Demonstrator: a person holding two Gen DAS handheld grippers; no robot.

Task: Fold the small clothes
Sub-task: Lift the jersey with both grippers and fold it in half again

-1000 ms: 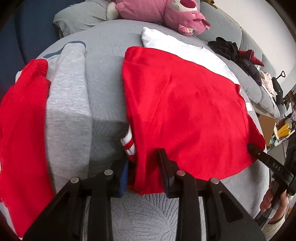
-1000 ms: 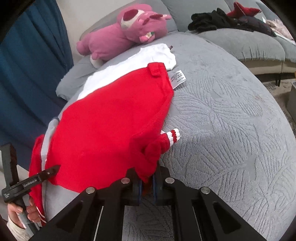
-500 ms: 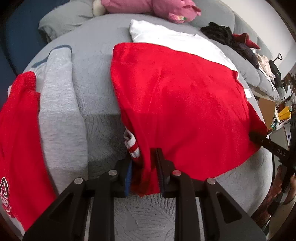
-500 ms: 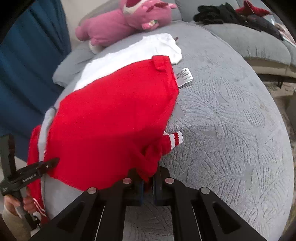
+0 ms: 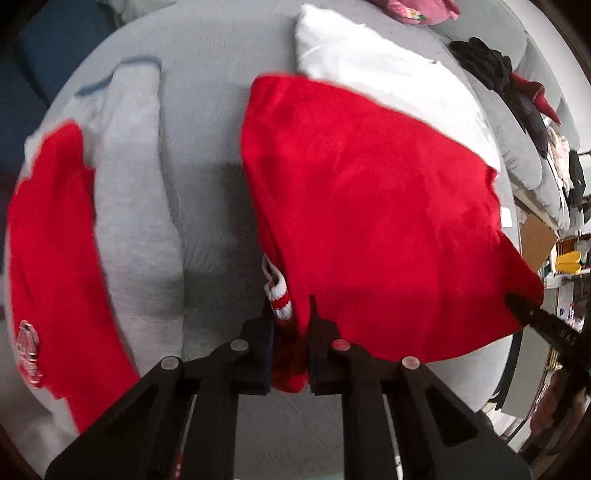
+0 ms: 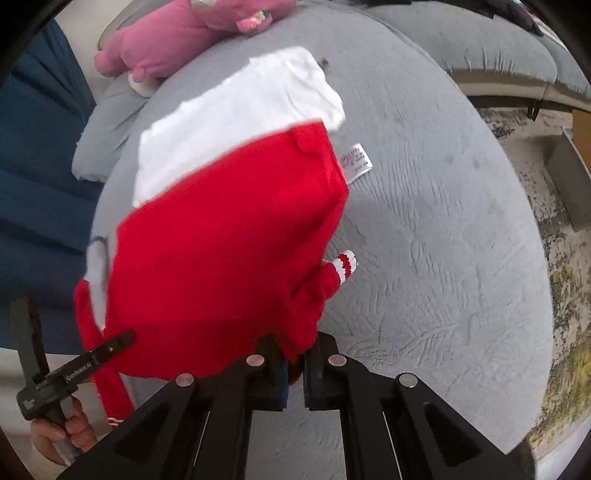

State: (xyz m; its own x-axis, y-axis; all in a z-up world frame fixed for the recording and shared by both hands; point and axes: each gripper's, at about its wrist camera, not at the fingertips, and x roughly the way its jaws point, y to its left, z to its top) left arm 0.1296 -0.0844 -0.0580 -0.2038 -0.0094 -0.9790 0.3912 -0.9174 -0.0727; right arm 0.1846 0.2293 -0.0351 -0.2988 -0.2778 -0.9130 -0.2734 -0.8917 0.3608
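A small red sweater with red-and-white striped cuffs hangs lifted above the grey ottoman. My left gripper has one near corner of its hem between the pads, and its jaws are still closing on the fabric. My right gripper is shut on the other near corner. The far edge of the sweater still rests on a folded white garment. Each gripper's tip shows at the edge of the other's view.
A grey and red garment lies at the left of the ottoman. A pink plush toy sits at its far end. Dark clothes are piled on the grey sofa behind. A rug covers the floor to the right.
Both grippers have risen, lifting the near hem of the red sweater off the ottoman. The left jaws have narrowed onto the fabric. More of the white garment shows behind.
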